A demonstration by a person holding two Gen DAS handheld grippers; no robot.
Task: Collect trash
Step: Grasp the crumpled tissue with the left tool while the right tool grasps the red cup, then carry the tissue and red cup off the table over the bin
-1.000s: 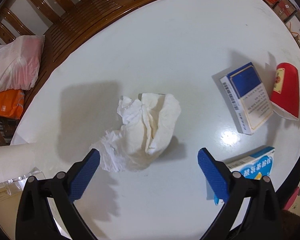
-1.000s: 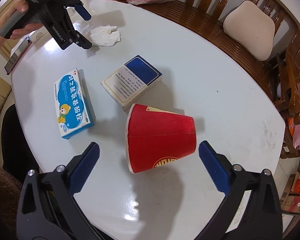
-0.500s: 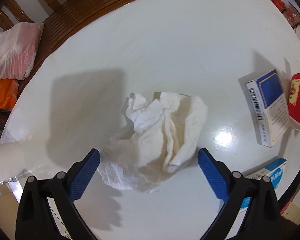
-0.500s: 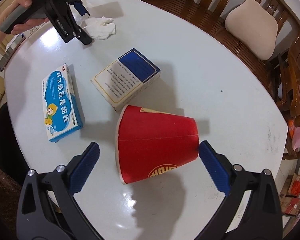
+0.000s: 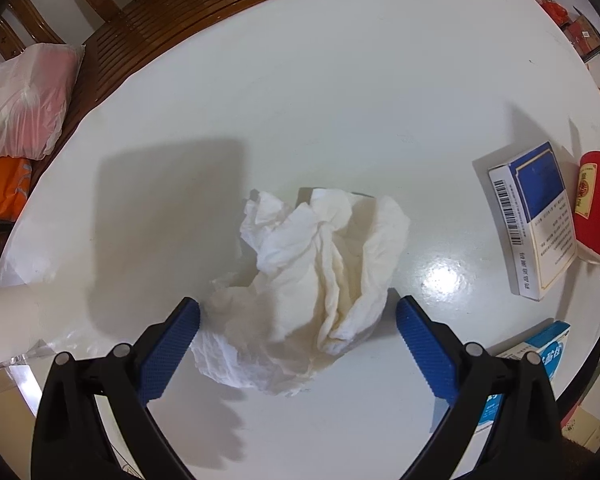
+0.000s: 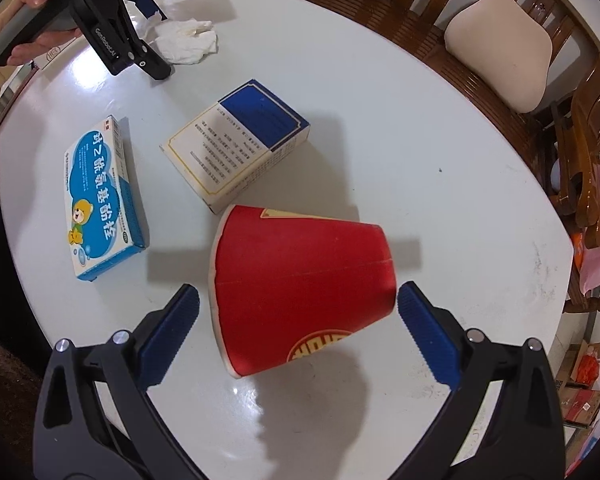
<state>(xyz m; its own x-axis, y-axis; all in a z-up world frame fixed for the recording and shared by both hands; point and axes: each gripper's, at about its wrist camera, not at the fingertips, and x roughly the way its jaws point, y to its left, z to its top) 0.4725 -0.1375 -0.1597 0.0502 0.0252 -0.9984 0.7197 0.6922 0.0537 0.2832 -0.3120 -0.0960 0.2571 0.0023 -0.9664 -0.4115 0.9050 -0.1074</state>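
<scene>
A crumpled white tissue (image 5: 316, 276) lies on the white round table (image 5: 300, 80). My left gripper (image 5: 298, 320) is open, its blue fingers on either side of the tissue's near part. A red paper cup (image 6: 300, 284) lies on its side on the table. My right gripper (image 6: 298, 312) is open with the cup between its fingers, the right pad close to the cup's narrow end. The left gripper also shows in the right wrist view (image 6: 140, 12), beside the tissue (image 6: 188, 40).
A white and dark blue box (image 6: 236, 140) and a light blue medicine box (image 6: 100, 196) lie between the cup and the tissue. Wooden chairs (image 6: 580, 152) ring the table, one with a beige cushion (image 6: 504, 44). Plastic bags (image 5: 24, 100) sit on a chair.
My left gripper has moved forward so the tissue sits between its fingers. My right gripper has moved forward over the red cup, which now lies between its fingers.
</scene>
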